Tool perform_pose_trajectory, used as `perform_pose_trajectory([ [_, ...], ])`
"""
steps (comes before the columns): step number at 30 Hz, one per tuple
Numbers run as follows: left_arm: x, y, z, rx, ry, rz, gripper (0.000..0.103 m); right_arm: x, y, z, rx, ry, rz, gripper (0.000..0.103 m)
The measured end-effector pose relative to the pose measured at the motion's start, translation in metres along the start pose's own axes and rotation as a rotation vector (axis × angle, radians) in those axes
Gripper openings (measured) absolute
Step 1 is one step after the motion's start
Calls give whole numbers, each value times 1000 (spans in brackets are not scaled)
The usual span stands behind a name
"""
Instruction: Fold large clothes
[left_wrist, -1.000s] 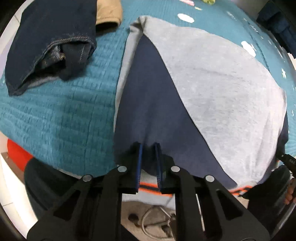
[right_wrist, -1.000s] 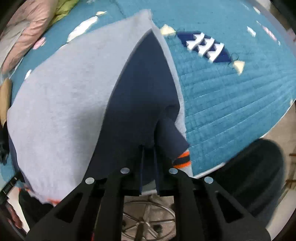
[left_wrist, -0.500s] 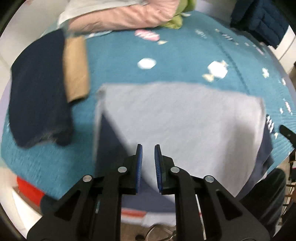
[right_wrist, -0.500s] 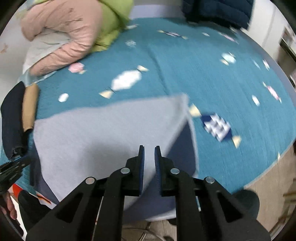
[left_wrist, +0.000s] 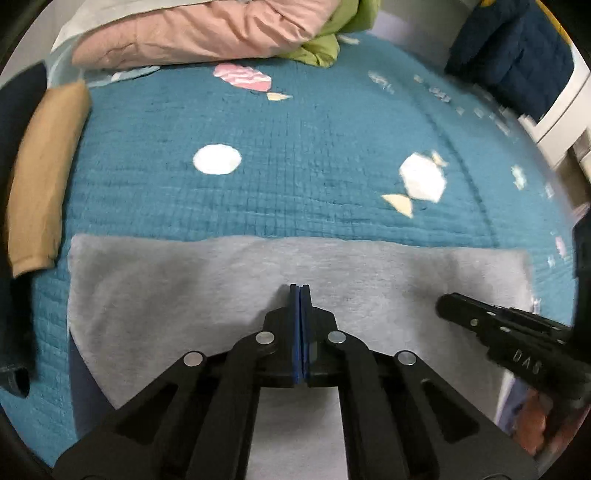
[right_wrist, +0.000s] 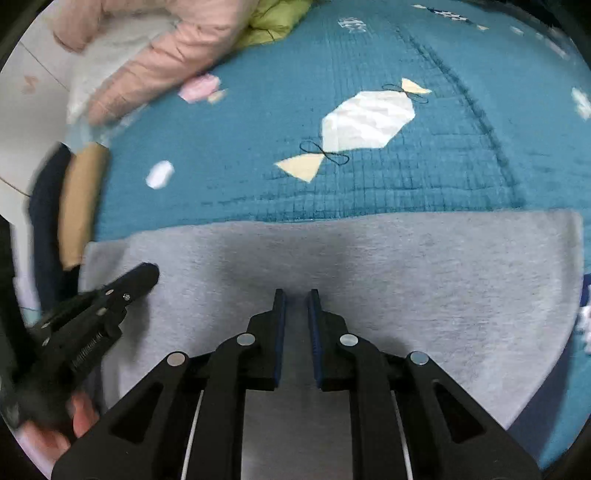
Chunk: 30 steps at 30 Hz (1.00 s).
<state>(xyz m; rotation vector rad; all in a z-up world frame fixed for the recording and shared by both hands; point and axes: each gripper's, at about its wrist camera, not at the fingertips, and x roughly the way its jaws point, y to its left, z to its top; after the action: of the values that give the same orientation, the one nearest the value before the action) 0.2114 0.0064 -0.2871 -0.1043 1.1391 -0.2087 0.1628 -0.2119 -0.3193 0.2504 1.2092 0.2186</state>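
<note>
A grey sweatshirt (left_wrist: 177, 288) lies flat and folded on the teal quilt (left_wrist: 295, 184), its far edge straight across both views. My left gripper (left_wrist: 300, 286) hangs over the middle of the grey cloth; its jaws are closing, the blue pads meet and nothing is between them. My right gripper (right_wrist: 295, 291) hovers over the same grey sweatshirt (right_wrist: 443, 280); its jaws are closing but a narrow gap still shows, with nothing in it. Each view shows the other gripper: right gripper (left_wrist: 441, 304), left gripper (right_wrist: 147, 271). A strip of navy fabric (right_wrist: 546, 387) shows at the sweatshirt's right edge.
A folded tan cloth (left_wrist: 40, 177) and a dark navy garment (left_wrist: 14, 110) lie at the left of the bed. A pink jacket (left_wrist: 203, 33) and a green one (left_wrist: 325, 44) are piled at the back. A navy quilted jacket (left_wrist: 517, 55) is at the back right.
Both grippers let go of the navy fabric at the near edge and swept forward over the sweatshirt, which now shows its grey side. The left jaws have come together.
</note>
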Motion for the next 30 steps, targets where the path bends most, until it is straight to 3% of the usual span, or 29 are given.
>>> perform_pose_trajectory([
  [1,-5,3,-2,19,-8,15,3,-4,-7,-5,-21,-6,-32,0],
  [3,-8,12,-9,77,-8,194,2,-12,-26,-16,-18,-13,-10,0],
  [4,-2,32,-18,94,16,308,2,-18,-39,-21,8,-17,40,0],
  [6,-13,70,-32,34,-14,205,2,-26,-50,-29,51,-25,80,0],
  [7,-18,82,-36,5,-3,202,2,-35,-53,-34,57,-36,68,0],
  [8,-25,94,-39,-31,6,146,2,-42,-52,-39,46,-48,36,0],
  [9,-34,104,-43,-65,12,146,2,-46,-51,-43,30,-55,2,0],
  [11,-41,111,-51,-53,35,268,2,-50,-50,-54,11,-57,-73,0],
  [13,-46,120,-59,-69,52,260,4,-55,-53,-63,27,-56,-123,0],
  [15,-57,129,-66,-132,62,218,4,-58,-56,-72,31,-42,-311,0],
  [16,-64,129,-68,-144,50,207,4,-64,-59,-77,38,-51,-330,0],
  [20,-86,98,-67,-104,-6,161,4,-91,-49,-82,92,-114,-230,6],
  [23,-85,50,-59,-49,-25,48,4,-90,-9,-77,2,-140,-166,6],
  [26,-59,5,-57,-1,11,-22,4,-67,26,-74,-59,-110,-111,6],
  [27,-52,-1,-60,6,30,-24,4,-52,33,-77,-67,-78,-131,4],
  [29,-21,-11,-76,44,123,72,3,-33,33,-86,-73,-33,-209,1],
  [30,-18,-8,-86,53,101,62,3,-28,27,-96,-71,-25,-217,0],
])
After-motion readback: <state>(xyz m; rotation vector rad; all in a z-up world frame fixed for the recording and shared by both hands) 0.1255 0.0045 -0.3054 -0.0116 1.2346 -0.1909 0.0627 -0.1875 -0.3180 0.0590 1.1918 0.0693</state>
